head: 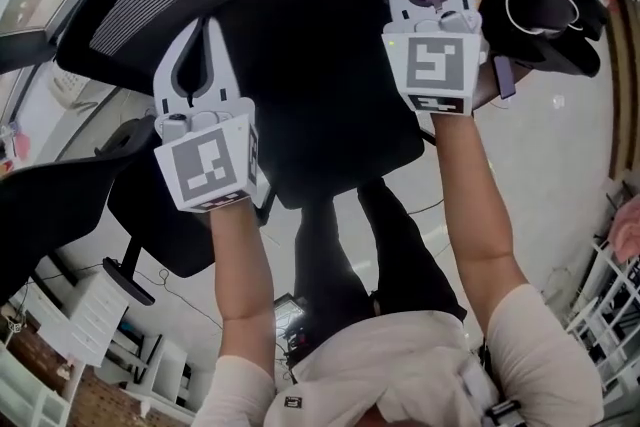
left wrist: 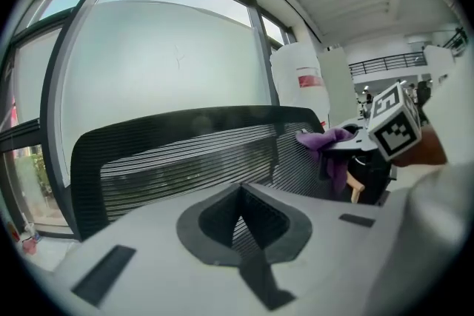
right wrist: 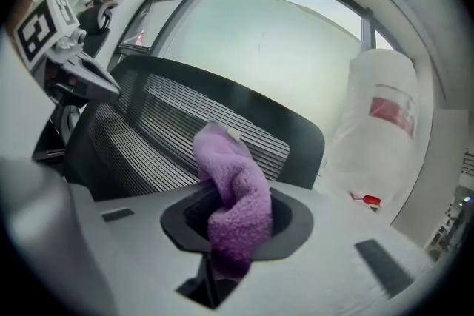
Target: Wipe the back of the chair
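Wiping well from this pose is, I judge, a matter of contact and coverage. The right claw (right wrist: 226, 229) is clamped on the purple cloth (right wrist: 235, 185). A thick wad of it stands out past the jaw tips, so there is plenty of soft material to lead with. From the head view the cloth sits at the top edge of the chair back (head: 310, 85), toward its right corner. The left gripper view puts it against the striped mesh (left wrist: 178, 159) just below that edge, though whether it presses or only brushes cannot be told. The left claw (left wrist: 242, 195) has its jaws together on nothing and hangs in front of the mesh toward the left side, apart from it as far as the views show.

Lead with the wad, not the hard jaw tips, which could snag the mesh. Press lightly, since mesh gives and the chair may swivel or roll. The idle left claw could rest on the top edge near the left corner to steady it. Work in overlapping strokes along the ribs, from the right corner across to the left, then step down a band. Watch that the cloth does not slip out under drag.
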`<state>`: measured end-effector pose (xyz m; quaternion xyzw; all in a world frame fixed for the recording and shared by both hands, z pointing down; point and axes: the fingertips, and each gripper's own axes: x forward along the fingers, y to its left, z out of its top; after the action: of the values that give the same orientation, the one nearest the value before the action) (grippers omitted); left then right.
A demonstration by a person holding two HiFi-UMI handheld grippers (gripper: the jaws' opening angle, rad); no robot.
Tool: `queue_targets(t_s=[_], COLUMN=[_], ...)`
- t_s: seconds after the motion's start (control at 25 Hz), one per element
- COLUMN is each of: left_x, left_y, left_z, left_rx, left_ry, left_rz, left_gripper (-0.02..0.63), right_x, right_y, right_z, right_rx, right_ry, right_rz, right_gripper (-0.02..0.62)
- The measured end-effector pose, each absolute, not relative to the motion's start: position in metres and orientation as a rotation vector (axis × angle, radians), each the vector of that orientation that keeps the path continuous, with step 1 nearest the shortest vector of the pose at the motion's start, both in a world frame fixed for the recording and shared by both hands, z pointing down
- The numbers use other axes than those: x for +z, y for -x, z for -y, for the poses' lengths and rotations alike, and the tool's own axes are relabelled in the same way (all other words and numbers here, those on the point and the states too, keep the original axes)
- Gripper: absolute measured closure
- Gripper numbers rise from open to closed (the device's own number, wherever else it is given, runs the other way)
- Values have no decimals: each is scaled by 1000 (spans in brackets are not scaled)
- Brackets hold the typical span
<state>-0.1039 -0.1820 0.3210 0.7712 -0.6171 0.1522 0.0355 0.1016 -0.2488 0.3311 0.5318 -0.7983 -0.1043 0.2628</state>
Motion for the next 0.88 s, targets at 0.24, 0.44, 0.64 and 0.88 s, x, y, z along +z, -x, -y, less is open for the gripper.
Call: queue_targets(t_s=[0.24,0.44,0.64,0.88], left_x=[318,313,316,323], left_y=[81,82,101,150], left_z=[185,186,179,159], left_rx=[497,470,476,457], left_ry=[-2365,-2398,-2347,-2302], left_rz=[1870,1881,1902,1955], left_gripper=[600,600,600,600], right_x=[329,331,332,336], right_y=[-111,-108,-92,-20], right_z=[248,249,247,233], right_rx=[-271,-261,-246,-257], right_ry=[-1439,-1435,-1429,-1326], right_rz=[2173,2179,2185,2261], right_gripper=[524,526,531,531])
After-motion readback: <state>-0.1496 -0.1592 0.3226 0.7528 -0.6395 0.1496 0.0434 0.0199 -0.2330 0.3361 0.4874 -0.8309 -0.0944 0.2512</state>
